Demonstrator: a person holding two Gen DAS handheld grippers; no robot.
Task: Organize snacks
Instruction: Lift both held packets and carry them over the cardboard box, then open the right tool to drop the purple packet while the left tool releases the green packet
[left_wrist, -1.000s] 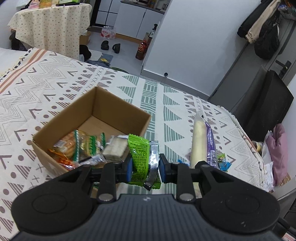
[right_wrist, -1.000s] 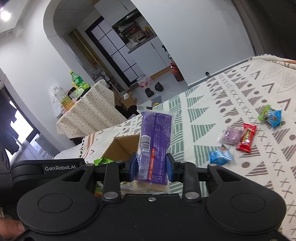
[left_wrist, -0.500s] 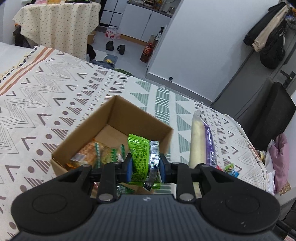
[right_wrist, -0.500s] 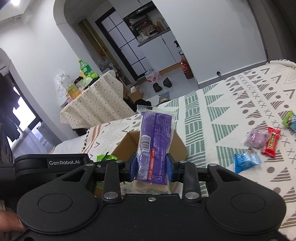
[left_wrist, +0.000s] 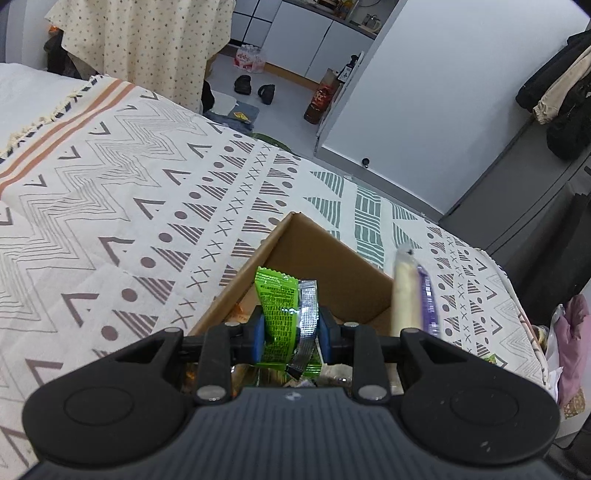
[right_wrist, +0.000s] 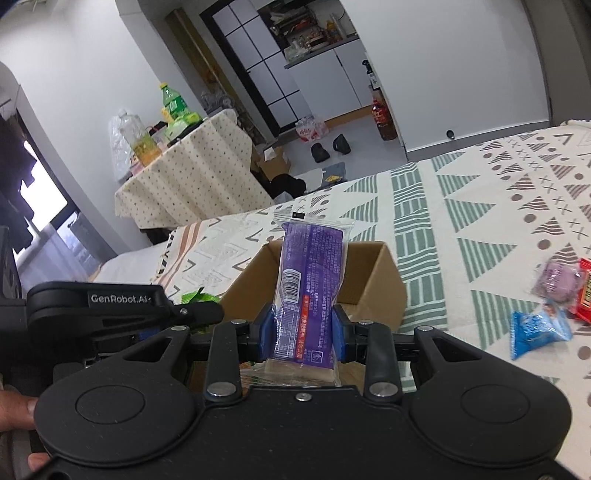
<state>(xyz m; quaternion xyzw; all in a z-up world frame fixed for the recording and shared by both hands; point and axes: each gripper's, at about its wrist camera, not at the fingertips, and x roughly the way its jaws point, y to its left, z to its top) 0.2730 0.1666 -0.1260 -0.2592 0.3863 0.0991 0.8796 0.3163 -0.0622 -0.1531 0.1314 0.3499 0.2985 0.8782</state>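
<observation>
Fingers (left_wrist: 258, 328) of both grippers pinch packets over the box (left_wrist: 332, 266); I fear the purple packet (right_wrist: 310, 280) landing outside.

A box (left_wrist: 334, 266) is set on a bedspread (left_wrist: 122, 206), with the left gripper (left_wrist: 290, 328) held over its near edge and a packet (left_wrist: 277, 310) clamped upright between the fingers. Just right of it, the right gripper (right_wrist: 303, 330) is held before the box, a long pack (right_wrist: 308, 291) gripped upright in it. Loose snacks (right_wrist: 535, 328) are scattered on the bedspread to the right of the box; a draped table (right_wrist: 192, 181) is seen behind the bed.
</observation>
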